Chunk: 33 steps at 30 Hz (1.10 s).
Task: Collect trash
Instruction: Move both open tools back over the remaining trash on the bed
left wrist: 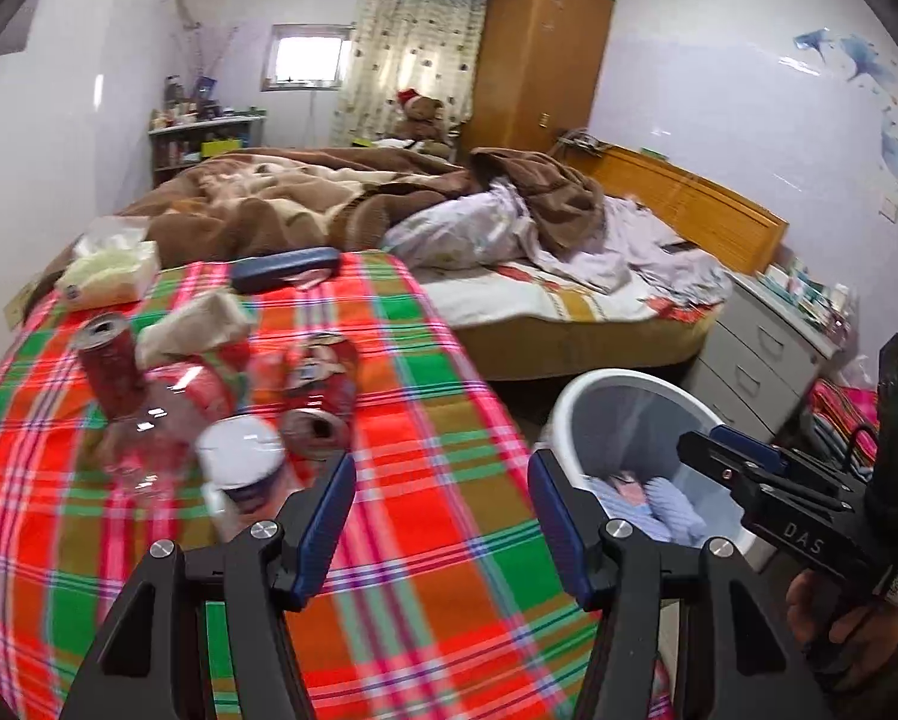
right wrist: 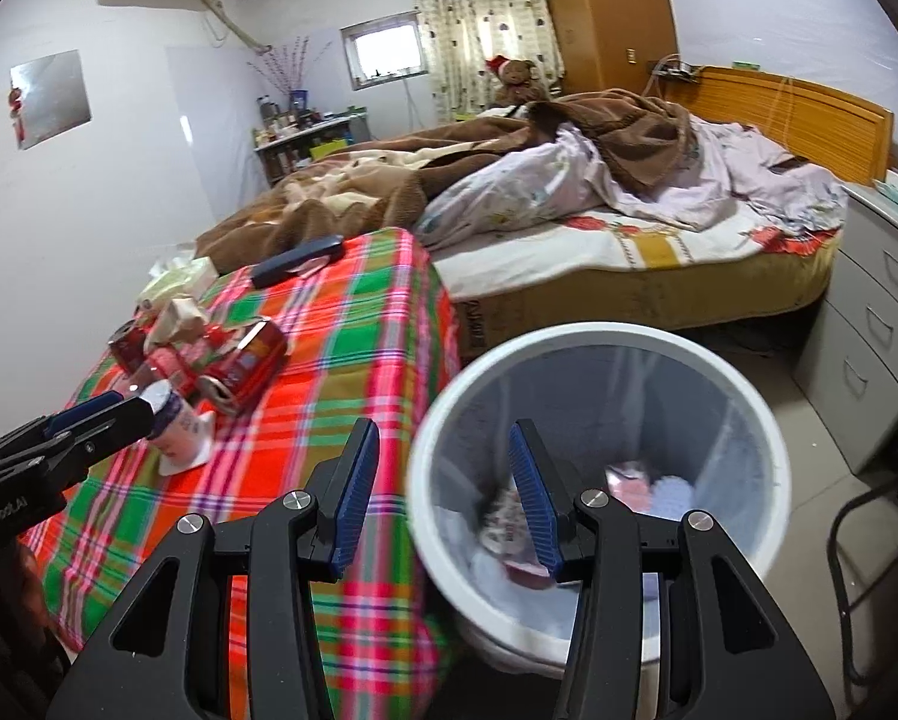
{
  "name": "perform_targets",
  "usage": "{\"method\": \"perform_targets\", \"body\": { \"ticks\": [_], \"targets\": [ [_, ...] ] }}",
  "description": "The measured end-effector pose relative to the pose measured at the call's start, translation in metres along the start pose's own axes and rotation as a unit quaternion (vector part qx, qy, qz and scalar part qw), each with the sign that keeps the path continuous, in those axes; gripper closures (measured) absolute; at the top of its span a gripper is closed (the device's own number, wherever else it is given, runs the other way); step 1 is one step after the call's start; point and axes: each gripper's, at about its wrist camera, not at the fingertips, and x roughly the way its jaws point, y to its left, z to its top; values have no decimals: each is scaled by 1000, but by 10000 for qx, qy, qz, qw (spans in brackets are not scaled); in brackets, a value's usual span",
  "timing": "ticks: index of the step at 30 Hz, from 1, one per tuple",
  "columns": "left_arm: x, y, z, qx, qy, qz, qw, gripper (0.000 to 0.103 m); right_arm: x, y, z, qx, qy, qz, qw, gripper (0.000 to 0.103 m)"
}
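Observation:
Trash lies on a plaid-covered table (left wrist: 425, 420): two red cans, one lying (left wrist: 320, 396) and one leaning (left wrist: 110, 369), a clear plastic bottle (left wrist: 167, 414), a white cup with a foil lid (left wrist: 242, 465) and crumpled paper (left wrist: 194, 324). My left gripper (left wrist: 440, 510) is open and empty over the table's right part. A white bin (right wrist: 598, 480) with trash inside stands right of the table. My right gripper (right wrist: 446, 480) is open and empty above the bin's left rim. In the right wrist view the left gripper's fingertips (right wrist: 107, 411) are close to the cup (right wrist: 176, 420).
A tissue box (left wrist: 107, 267) and a dark case (left wrist: 284, 270) lie at the table's far end. An unmade bed (right wrist: 568, 210) stands behind, with a grey drawer unit (right wrist: 868, 324) to the right. A chair frame (right wrist: 868, 540) is right of the bin.

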Motion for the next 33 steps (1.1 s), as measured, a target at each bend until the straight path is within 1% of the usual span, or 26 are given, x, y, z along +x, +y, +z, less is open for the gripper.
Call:
{"method": "perform_targets", "body": {
  "ticks": [5, 10, 14, 16, 20, 25, 29, 33],
  "targets": [
    [-9, 32, -2, -208, -56, 272, 9994, 44, 8, 24, 0, -157, 20, 260, 9995, 51],
    [-19, 66, -3, -402, -109, 523, 9978, 44, 13, 46, -2, -347, 53, 504, 9981, 50],
    [-24, 92, -6, -550, -114, 702, 9960, 44, 19, 65, -3, -497, 74, 663, 9965, 46],
    [-25, 106, -7, -625, -100, 793, 9948, 44, 23, 74, -3, -597, 108, 736, 9954, 45],
    [-27, 127, -9, -748, -102, 880, 9933, 44, 30, 93, -5, -747, 132, 914, 9929, 45],
    [-28, 155, -11, -991, -94, 969, 9903, 43, 40, 114, -8, -841, 269, 1157, 9894, 45],
    [-25, 172, -10, -1041, -43, 1057, 9889, 43, 47, 131, -10, -916, 328, 1328, 9863, 43],
    [-20, 185, -5, -1079, -59, 1051, 9886, 43, 54, 146, -12, -1031, 364, 1418, 9838, 41]
  ]
}}
